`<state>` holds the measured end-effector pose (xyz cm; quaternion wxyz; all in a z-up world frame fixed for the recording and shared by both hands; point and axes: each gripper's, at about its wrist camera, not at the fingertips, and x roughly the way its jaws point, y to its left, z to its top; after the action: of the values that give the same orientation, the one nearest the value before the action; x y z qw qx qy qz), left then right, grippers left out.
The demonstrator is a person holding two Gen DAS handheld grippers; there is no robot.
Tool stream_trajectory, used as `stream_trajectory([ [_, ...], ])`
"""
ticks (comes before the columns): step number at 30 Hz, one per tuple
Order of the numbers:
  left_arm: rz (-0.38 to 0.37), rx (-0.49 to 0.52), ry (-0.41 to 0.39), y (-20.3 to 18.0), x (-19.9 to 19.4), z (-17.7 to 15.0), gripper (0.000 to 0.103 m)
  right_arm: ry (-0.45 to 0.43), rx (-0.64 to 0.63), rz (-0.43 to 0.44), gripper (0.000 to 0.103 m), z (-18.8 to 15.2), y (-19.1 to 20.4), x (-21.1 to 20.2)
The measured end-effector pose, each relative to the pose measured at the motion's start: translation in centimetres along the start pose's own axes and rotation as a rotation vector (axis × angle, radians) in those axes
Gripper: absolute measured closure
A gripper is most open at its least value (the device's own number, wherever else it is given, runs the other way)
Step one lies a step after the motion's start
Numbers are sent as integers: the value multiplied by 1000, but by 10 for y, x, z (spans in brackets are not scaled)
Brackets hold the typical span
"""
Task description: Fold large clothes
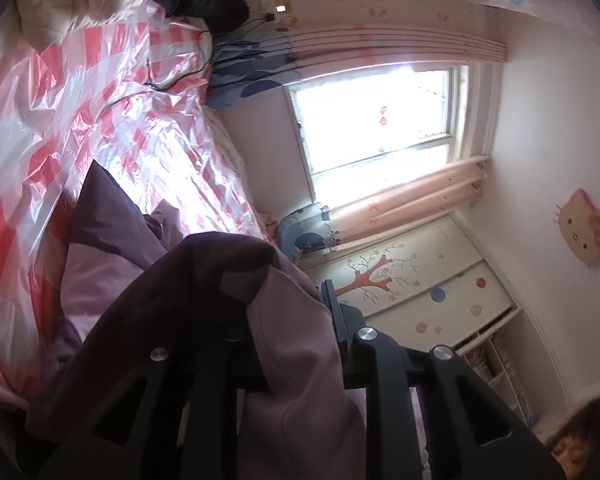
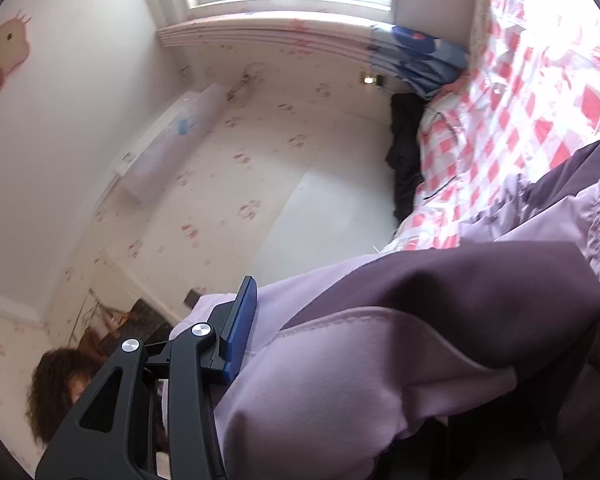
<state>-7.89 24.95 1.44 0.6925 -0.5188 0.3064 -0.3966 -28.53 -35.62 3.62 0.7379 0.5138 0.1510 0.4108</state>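
You have the purple garment (image 1: 204,280) pinched in both: your left gripper (image 1: 288,320) grasps it low in its frame, and your right gripper (image 2: 260,320) clamps a light hem at lower centre. The rest trails onto the checked bed cover (image 1: 100,100) at left. Keep both edges level and taut before laying the fold.

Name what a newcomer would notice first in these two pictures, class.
The purple garment fills the foreground, draped over both claws. Behind it lies a bed under a glossy red-and-white checked plastic sheet. A bright window glares from the wall beside the bed.
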Motion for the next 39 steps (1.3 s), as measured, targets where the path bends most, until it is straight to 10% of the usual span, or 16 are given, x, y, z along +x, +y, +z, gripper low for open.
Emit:
stream_trajectory([
  [35,369,-174,4,123,85,29,81,-39,232,-313,56,47,-196,49],
  [39,381,-173,-7,111,85,30,60,-44,254,-326,42,49,-189,48],
])
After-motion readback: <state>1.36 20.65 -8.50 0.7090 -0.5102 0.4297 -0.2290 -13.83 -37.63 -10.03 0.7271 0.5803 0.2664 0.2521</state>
